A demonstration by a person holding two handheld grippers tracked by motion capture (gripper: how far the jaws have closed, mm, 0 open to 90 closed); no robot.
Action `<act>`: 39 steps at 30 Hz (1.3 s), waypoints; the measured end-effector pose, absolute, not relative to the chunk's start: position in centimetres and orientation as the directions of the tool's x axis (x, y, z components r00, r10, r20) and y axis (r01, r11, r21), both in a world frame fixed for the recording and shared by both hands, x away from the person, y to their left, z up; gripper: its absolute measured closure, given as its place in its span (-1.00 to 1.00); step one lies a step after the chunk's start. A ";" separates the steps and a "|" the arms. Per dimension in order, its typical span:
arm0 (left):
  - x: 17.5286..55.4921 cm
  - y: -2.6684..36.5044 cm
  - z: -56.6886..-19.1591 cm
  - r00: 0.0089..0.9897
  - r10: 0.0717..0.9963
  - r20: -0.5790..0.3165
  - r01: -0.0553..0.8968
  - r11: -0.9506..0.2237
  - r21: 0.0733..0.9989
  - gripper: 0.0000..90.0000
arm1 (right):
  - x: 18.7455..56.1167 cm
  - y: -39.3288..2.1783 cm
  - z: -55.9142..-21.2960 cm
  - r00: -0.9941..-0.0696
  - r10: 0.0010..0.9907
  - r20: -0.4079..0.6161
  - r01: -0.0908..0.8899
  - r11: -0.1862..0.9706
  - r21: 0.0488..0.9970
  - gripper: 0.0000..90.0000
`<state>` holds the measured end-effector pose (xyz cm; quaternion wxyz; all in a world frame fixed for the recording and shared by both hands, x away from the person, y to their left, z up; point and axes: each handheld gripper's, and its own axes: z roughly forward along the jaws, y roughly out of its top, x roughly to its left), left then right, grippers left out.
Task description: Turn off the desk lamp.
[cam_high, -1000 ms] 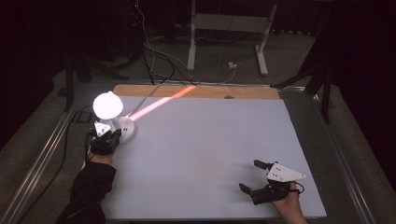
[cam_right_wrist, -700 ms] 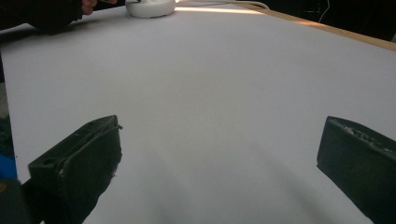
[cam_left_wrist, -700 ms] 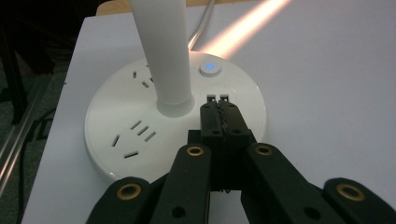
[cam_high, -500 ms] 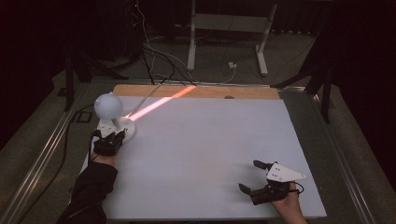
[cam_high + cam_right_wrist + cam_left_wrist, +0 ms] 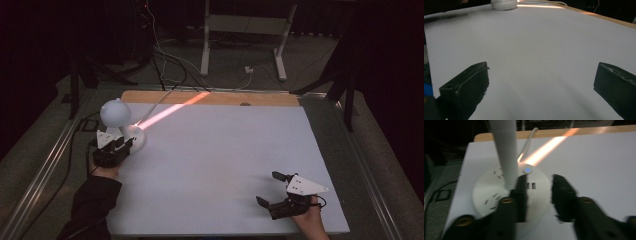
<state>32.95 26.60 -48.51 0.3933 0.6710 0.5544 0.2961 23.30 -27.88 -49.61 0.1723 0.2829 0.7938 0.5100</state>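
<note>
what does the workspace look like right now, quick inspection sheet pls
surface: white table, wooden strip along far edge, orange light streak across far left
job's things: white lamp at far left, round base with sockets, USB ports, lit blue button
clutter: nothing seen
grippers: left gripper open over the lamp base; right gripper open wide above bare table, near right
cables: white lamp cord runs off far edge; more on floor
surroundings: dark room, white frame legs beyond table
</note>
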 end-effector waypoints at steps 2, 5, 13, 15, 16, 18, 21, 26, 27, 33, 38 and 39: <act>32.6 26.8 -48.1 0.209 0.977 -0.039 0.508 -0.075 0.858 0.23 | 23.3 -28.0 -49.6 -0.779 0.627 0.015 0.272 0.315 0.909 -1.00; 32.2 26.9 -47.6 0.210 0.977 -0.049 0.507 -0.066 0.860 -0.04 | 23.3 -28.0 -49.6 -0.779 0.627 0.018 0.273 0.314 0.910 -1.00; 31.5 26.4 -47.1 0.315 0.941 -0.123 0.534 -0.069 0.842 -0.83 | 23.3 -28.0 -49.6 -0.779 0.627 0.017 0.272 0.314 0.909 -1.00; 31.2 26.1 -47.1 0.348 0.929 -0.125 0.537 -0.089 0.839 -0.96 | 23.3 -28.0 -49.6 -0.779 0.626 0.017 0.272 0.313 0.910 -1.00; 30.9 26.0 -47.1 0.361 0.925 -0.118 0.533 -0.100 0.840 -0.96 | 23.3 -28.0 -49.6 -0.779 0.627 0.018 0.273 0.313 0.910 -1.00; 30.4 25.8 -47.1 0.380 0.918 -0.112 0.530 -0.117 0.840 -0.97 | 23.3 -28.0 -49.6 -0.780 0.625 0.017 0.272 0.315 0.909 -1.00; 29.7 25.5 -47.3 0.402 0.909 -0.108 0.528 -0.133 0.839 -0.97 | 23.3 -27.9 -49.6 -0.782 0.623 0.017 0.272 0.317 0.909 -1.00; 28.5 25.2 -47.7 0.435 0.893 -0.118 0.531 -0.149 0.834 -0.97 | 23.4 -27.8 -49.6 -0.782 0.623 0.019 0.274 0.316 0.908 -1.00; 28.3 25.2 -47.8 0.441 0.889 -0.121 0.531 -0.150 0.834 -0.97 | 23.4 -27.8 -49.6 -0.782 0.622 0.019 0.275 0.318 0.907 -1.00; 26.6 24.6 -48.7 0.503 0.852 -0.148 0.522 -0.163 0.837 -0.97 | 23.4 -27.8 -49.7 -0.782 0.623 0.021 0.279 0.320 0.905 -1.00; 25.2 23.8 -50.1 0.574 0.808 -0.131 0.513 -0.230 0.827 -0.97 | 23.5 -27.7 -49.8 -0.783 0.622 0.019 0.279 0.324 0.904 -1.00; 25.0 23.6 -50.4 0.580 0.805 -0.123 0.515 -0.245 0.822 -0.97 | 23.5 -27.7 -49.8 -0.784 0.621 0.018 0.278 0.326 0.904 -1.00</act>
